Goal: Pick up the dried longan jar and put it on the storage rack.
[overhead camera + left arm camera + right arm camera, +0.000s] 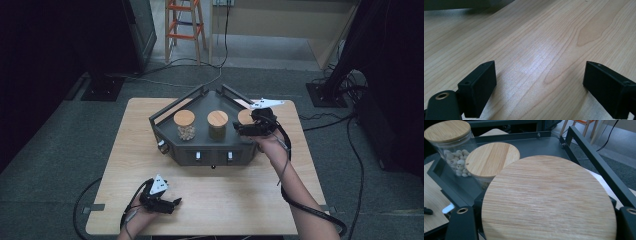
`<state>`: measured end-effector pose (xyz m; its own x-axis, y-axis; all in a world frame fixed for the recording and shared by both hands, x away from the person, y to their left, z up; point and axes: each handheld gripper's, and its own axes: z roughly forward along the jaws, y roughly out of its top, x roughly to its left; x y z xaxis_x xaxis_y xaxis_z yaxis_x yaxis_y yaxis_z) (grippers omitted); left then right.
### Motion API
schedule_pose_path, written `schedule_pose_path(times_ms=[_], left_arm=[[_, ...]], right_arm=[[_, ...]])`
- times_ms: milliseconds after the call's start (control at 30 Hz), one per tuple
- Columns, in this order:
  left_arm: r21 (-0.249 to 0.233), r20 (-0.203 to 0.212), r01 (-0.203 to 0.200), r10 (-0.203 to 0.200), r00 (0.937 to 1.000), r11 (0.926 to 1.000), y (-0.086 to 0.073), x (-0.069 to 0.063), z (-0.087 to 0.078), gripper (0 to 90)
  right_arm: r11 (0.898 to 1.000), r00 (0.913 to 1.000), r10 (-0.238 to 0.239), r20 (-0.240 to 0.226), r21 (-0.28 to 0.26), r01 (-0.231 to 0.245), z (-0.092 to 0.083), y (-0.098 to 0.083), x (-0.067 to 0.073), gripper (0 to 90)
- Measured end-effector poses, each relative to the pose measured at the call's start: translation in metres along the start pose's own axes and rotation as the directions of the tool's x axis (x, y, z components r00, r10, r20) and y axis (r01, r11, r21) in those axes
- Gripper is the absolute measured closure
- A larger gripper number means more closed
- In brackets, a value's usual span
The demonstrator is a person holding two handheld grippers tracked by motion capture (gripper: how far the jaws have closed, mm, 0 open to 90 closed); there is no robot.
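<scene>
The right-hand jar (pixel 245 117) stands in the dark grey tray (pixel 165 131) at the far middle of the surface (pixel 220 200), the last of a row of three toward the right edge. Its round wooden lid (pixel 549 200) sits flat on top and lies directly between the jaws of the right tool (pixel 250 127), which stand wide apart, one at each side of the lid. Whether they press on the lid or the jar cannot be told. The person's right hand (pixel 267 140) holds this tool over the tray's right front corner, forearm stretching back to the near edge.

Just beside that jar is the middle jar (pixel 217 125), also under a wooden lid, with dark contents in the high view. Next along, toward the left edge, stands the left jar (pixel 185 125), glass, filled with pale, bean-like pieces and capped the same way. The tray has raised rails around it, and small light labels show on its front wall.

Well apart from the tray, near the near left corner of the surface, the left tool (pixel 167 204) rests low in the person's left hand (pixel 142 212). Its jaws are spread wide with only bare wood grain between them, holding nothing.
</scene>
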<state>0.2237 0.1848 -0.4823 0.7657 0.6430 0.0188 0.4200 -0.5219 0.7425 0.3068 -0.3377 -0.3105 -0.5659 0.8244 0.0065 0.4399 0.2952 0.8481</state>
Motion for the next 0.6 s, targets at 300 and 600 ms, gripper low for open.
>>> schedule_pose_path(times_ms=[300, 600], left_arm=[[0.000, 0.002, 0.002, -0.002, 1.0000, 1.0000, 0.000, 0.000, 0.000, 11.5], [0.001, 0.002, -0.001, 0.001, 1.0000, 1.0000, 0.000, 0.000, 0.000, 11.5]], right_arm=[[1.000, 0.9999, 0.005, 0.013, -0.003, -0.005, 0.010, -0.003, -0.003, 25.4], [1.000, 0.9996, 0.009, 0.027, 0.012, -0.009, 0.020, -0.005, -0.004, 25.5]])
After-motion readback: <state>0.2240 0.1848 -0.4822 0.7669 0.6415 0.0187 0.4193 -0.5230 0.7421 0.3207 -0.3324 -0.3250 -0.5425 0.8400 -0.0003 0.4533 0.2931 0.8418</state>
